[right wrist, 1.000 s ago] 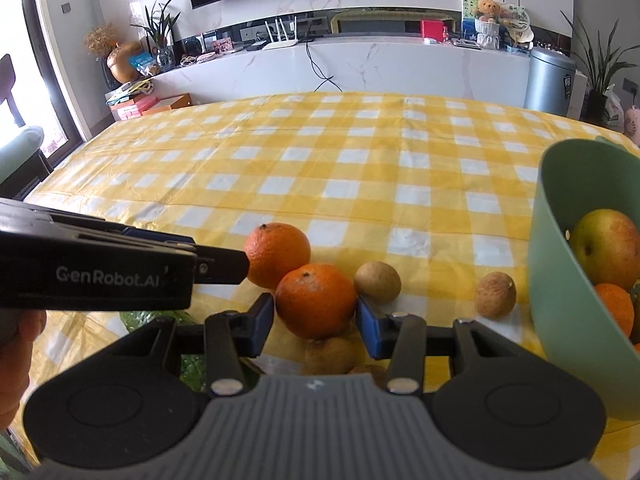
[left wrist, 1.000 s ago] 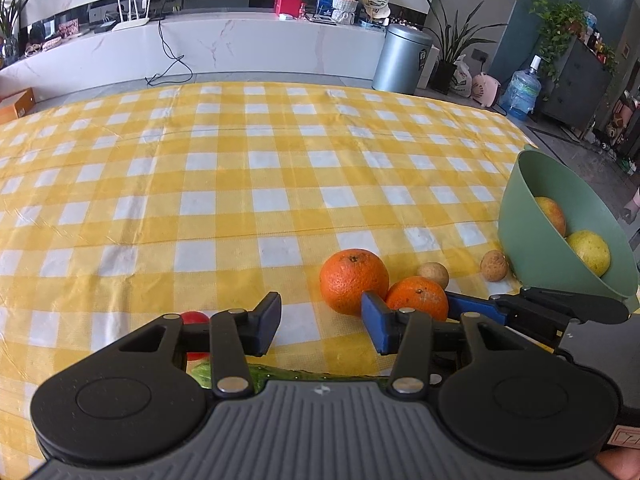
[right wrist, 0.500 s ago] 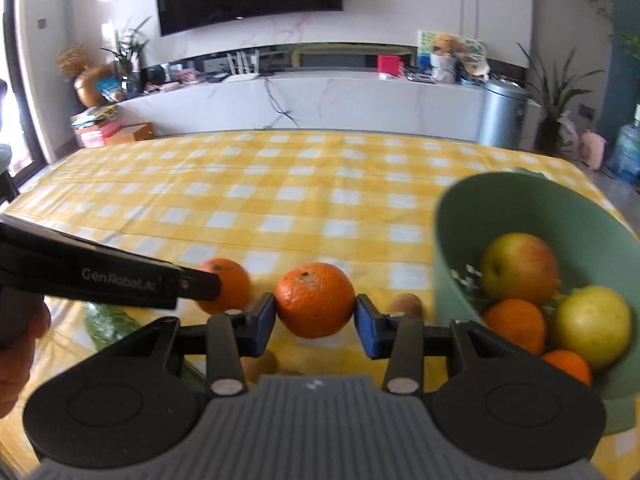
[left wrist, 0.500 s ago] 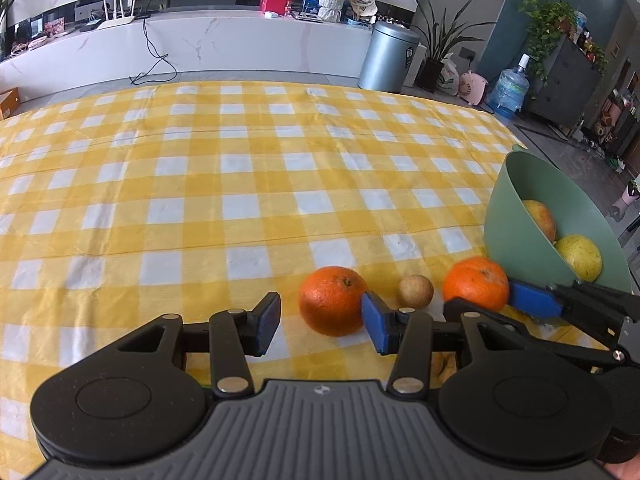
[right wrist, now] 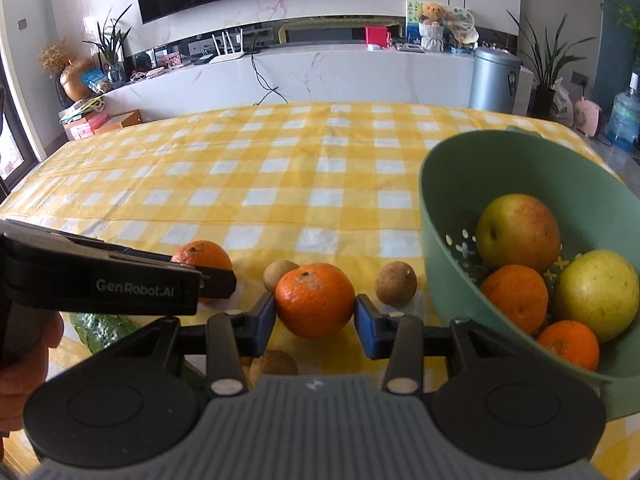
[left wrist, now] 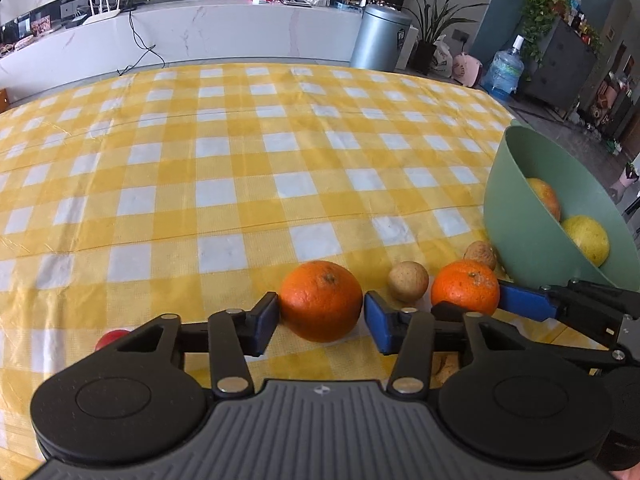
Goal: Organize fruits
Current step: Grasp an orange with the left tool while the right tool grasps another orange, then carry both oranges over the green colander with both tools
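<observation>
My right gripper (right wrist: 315, 307) is shut on an orange (right wrist: 315, 299) and holds it above the cloth, left of the green bowl (right wrist: 460, 184). That held orange also shows in the left wrist view (left wrist: 465, 287). My left gripper (left wrist: 320, 318) is open with its jaws on either side of a second orange (left wrist: 321, 300) that rests on the checked cloth; whether the pads touch it I cannot tell. This orange shows in the right wrist view (right wrist: 202, 256), partly behind the left gripper's body. The bowl (left wrist: 520, 216) holds several fruits.
Small brown round fruits lie on the cloth near the bowl (right wrist: 396, 283), (right wrist: 278, 274), (right wrist: 273, 364). A green cucumber (right wrist: 106, 330) lies at the front left, and a small red fruit (left wrist: 110, 338) is beside my left gripper. The yellow checked cloth (left wrist: 240, 152) stretches far behind.
My left gripper has moved forward so its jaws flank the resting orange. My right gripper lifted its orange, carried it toward the bowl, and is now lower beside it.
</observation>
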